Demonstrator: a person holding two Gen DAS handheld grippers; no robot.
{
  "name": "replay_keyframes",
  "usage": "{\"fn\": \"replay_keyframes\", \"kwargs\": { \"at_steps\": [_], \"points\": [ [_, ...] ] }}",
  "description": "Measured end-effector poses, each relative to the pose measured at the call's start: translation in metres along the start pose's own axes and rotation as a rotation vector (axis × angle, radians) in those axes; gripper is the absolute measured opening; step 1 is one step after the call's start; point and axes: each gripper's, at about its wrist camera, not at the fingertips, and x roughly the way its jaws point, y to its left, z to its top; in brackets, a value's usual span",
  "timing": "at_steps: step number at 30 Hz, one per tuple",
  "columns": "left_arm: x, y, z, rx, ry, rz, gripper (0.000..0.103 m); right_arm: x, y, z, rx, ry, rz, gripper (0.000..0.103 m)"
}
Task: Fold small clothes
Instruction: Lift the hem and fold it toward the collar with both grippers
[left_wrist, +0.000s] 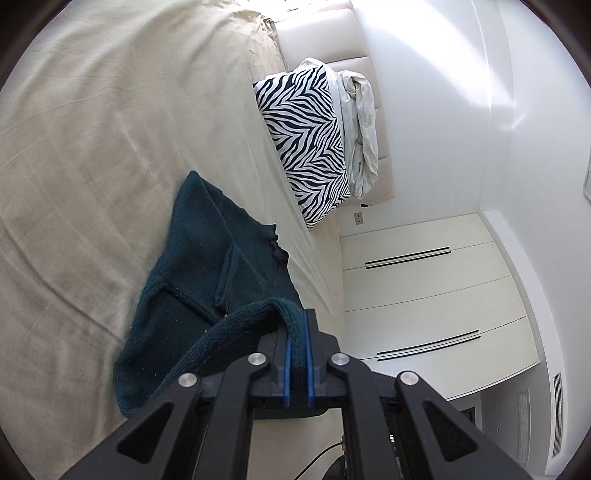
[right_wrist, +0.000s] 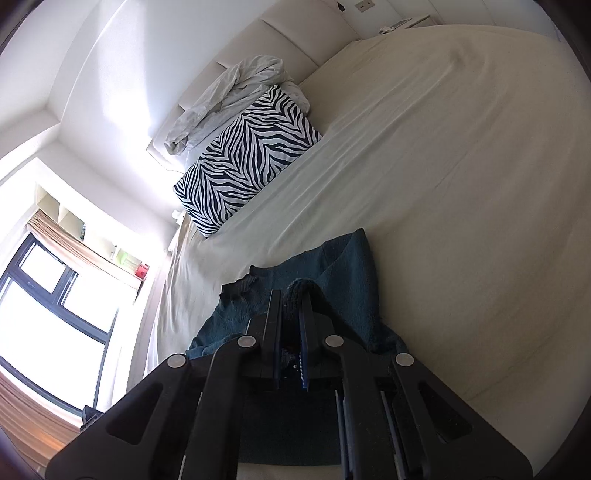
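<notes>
Wide bed (right_wrist: 461, 166) under a beige sheet, zebra-striped pillow (right_wrist: 245, 162) and crumpled white duvet (right_wrist: 225, 99) against its padded headboard (right_wrist: 295, 33), white walls, sunlit window (right_wrist: 55, 295) beside the bed, white wardrobe (left_wrist: 424, 291) opposite.

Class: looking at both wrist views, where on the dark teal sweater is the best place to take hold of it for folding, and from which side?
Grip the sweater by its thick ribbed edge, coming from the bed's near side. That edge lies nearest and bunches into a firm roll. Both the left tongs and right tongs are shut on it there.
</notes>
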Motion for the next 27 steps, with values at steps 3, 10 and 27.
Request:
{"fn": "replay_keyframes", "kwargs": {
  "at_steps": [3,10,27],
  "points": [
    [0.022,0.000,0.022,0.003,0.000,0.016,0.006,0.037,-0.007,0.015,0.025,0.007,-0.028,0.006],
    [0.068,0.020,0.067,-0.003,-0.001,0.096,0.006,0.113,-0.021,0.037,0.050,0.039,-0.104,0.007],
    [0.077,0.036,0.051,0.146,-0.004,0.267,0.052,0.154,-0.043,0.030,-0.010,0.058,-0.250,0.060]
  ]
}}
